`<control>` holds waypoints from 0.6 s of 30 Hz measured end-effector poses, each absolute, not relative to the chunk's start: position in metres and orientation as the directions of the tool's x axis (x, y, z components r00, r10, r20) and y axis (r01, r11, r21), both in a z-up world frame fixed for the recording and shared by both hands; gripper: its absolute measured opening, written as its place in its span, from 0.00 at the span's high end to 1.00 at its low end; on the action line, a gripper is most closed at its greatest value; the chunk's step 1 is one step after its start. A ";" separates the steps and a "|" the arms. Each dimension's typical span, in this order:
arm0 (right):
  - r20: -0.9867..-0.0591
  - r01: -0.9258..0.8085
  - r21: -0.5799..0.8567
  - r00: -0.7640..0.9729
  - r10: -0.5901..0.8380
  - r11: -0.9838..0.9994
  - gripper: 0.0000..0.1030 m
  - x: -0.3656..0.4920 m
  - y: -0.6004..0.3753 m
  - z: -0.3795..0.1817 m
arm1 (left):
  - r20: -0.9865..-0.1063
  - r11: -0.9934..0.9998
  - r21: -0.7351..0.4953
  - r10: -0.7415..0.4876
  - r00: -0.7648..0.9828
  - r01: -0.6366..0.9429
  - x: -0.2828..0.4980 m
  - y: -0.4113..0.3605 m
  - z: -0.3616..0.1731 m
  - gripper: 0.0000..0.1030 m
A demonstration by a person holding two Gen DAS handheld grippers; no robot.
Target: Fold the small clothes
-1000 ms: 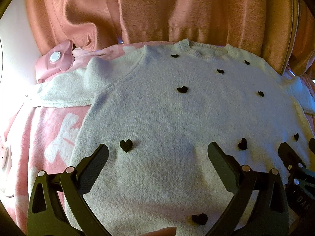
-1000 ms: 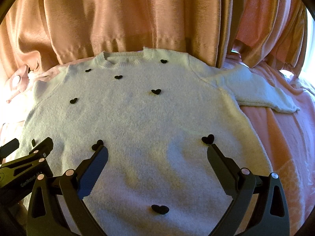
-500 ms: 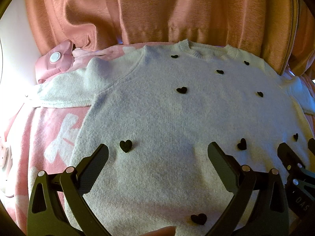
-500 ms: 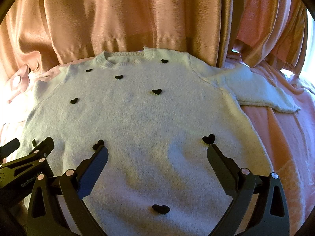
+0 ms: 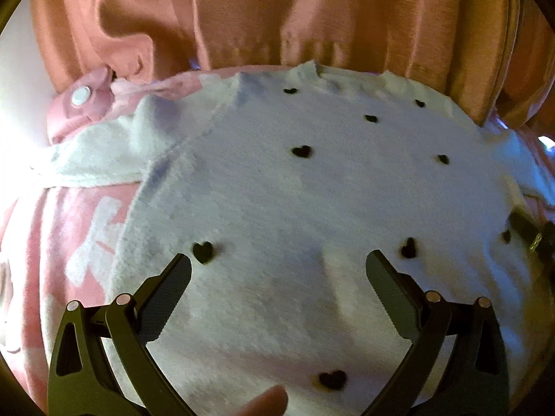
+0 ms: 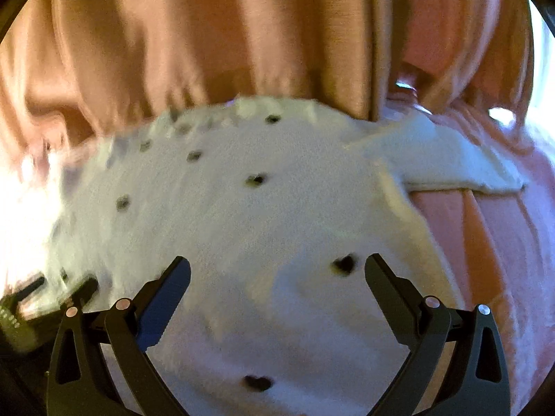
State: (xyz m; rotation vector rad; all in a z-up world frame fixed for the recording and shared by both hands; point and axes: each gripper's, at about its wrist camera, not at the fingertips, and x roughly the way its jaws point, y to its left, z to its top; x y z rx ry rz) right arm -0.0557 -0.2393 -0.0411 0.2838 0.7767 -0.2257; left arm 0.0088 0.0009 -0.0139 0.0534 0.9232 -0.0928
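Sweater (image 5: 295, 208) lies flat on a pink blanket (image 5: 69, 235), neckline away from both cameras, sleeves outstretched sideways. Left tool (image 5: 277, 270) and right tool (image 6: 277, 274) hover above the hem, fingers spread apart.

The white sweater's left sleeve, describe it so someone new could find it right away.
Start at the peach curtain and drop to the white sweater with black hearts, spread on pink bedding. Its left sleeve sticks out sideways below a pink pouch with a white button, plain and heartless.
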 end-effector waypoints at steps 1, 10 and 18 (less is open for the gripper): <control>-0.709 0.323 0.198 0.699 -0.092 0.926 0.05 -0.057 -0.257 -0.035 | -0.810 0.991 -0.040 -0.107 0.577 0.127 0.008 0.000 -0.013 0.04; -0.738 0.636 0.390 0.648 -0.187 0.666 0.05 -0.077 -0.507 -0.056 | -0.777 0.933 -0.233 -0.347 0.525 0.273 -0.002 -0.003 -0.025 0.04; -0.750 0.733 0.471 0.625 -0.214 0.490 0.06 -0.074 -0.620 -0.126 | -0.765 0.890 -0.309 -0.442 0.469 0.335 -0.003 -0.019 -0.043 0.04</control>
